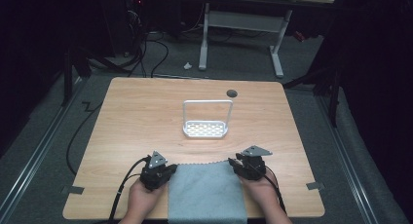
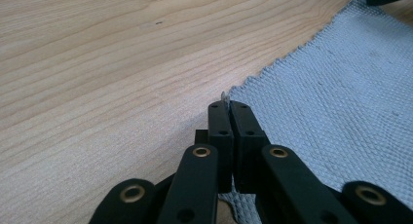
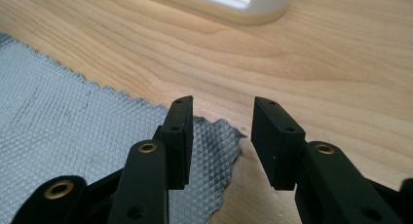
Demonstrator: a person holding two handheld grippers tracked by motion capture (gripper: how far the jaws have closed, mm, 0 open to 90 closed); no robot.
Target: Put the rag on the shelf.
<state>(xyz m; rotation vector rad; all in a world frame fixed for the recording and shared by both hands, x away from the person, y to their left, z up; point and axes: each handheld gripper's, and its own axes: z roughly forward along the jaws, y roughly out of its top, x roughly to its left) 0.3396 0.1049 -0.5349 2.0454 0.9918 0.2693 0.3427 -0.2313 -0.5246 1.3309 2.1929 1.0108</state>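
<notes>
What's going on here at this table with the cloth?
A person is working on a grey textured cloth lying at the near edge of a light wooden table. The left hand-held gripper is shut on the cloth's far left corner. The right hand-held gripper stands open over the far right corner, not gripping it. A white perforated rack with a hoop handle stands farther back, untouched.

A white perforated rack [image 1: 205, 129] with a tall wire handle stands mid-table on the wooden table [image 1: 136, 117]; a white-framed desk [image 1: 241, 24] stands beyond.
</notes>
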